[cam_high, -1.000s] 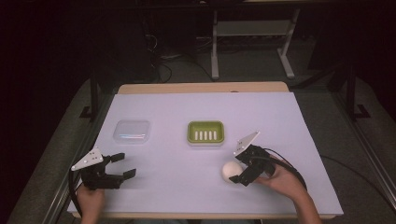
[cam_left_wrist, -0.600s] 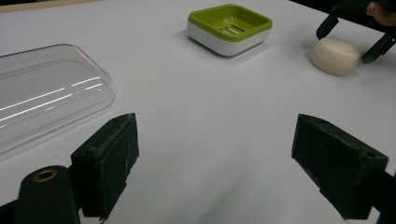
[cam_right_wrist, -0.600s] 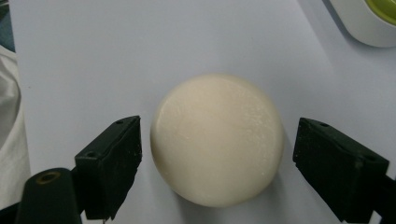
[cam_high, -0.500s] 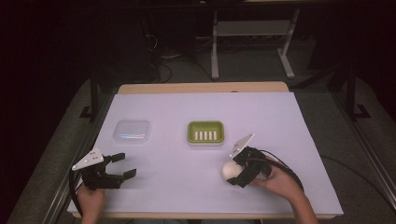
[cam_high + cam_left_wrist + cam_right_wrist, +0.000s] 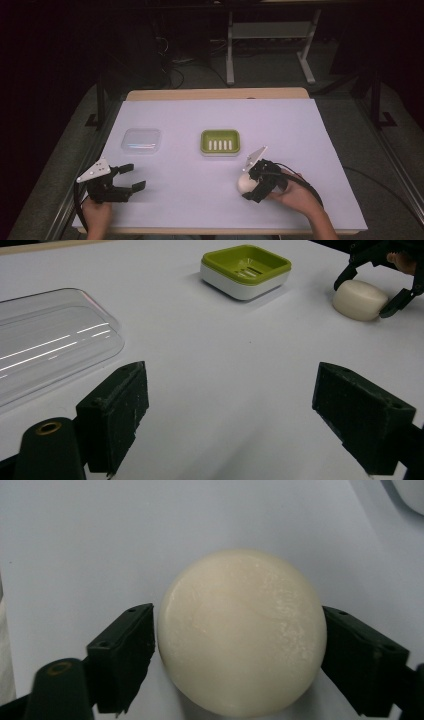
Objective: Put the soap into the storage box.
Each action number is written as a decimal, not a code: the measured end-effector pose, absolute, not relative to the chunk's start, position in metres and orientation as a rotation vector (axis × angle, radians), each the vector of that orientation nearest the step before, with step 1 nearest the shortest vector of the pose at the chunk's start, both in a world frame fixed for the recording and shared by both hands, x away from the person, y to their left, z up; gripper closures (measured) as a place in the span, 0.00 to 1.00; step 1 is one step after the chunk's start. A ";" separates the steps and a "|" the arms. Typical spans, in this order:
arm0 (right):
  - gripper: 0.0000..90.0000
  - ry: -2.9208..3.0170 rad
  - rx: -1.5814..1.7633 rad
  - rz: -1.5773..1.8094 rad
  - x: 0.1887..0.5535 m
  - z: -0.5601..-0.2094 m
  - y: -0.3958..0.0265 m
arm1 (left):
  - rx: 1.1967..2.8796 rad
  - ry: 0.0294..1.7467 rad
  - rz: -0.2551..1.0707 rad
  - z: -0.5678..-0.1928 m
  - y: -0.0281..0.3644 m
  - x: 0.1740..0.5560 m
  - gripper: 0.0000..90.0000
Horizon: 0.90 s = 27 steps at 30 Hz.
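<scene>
soap: your cream oval soap bar lies flat on the white table, near the front edge, right of centre.
right claw: your right claw straddles the bar; jaws have just been closing in. Right gripper view puts both pads at the bar's sides, touching or a hair off, can't tell which.
soap dish: green soap dish sits behind the bar, apart from it.
lid: clear plastic lid left of the dish, well apart.
left claw: your left claw is spread wide, nothing in it, low over bare table at front left.
</scene>
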State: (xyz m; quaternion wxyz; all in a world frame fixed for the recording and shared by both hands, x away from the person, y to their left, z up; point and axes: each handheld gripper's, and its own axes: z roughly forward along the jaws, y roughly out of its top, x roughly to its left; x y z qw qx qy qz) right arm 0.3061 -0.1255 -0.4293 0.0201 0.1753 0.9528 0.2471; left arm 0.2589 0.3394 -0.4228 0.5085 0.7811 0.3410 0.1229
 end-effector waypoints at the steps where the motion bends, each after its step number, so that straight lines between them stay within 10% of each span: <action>1: 0.20 2.955 0.544 0.767 0.306 -0.429 -0.125 | 1.881 0.822 0.296 -0.423 0.339 0.259 0.16; 27: 0.26 2.945 0.506 0.706 0.305 -0.431 -0.121 | 1.876 0.823 0.297 -0.423 0.339 0.258 0.16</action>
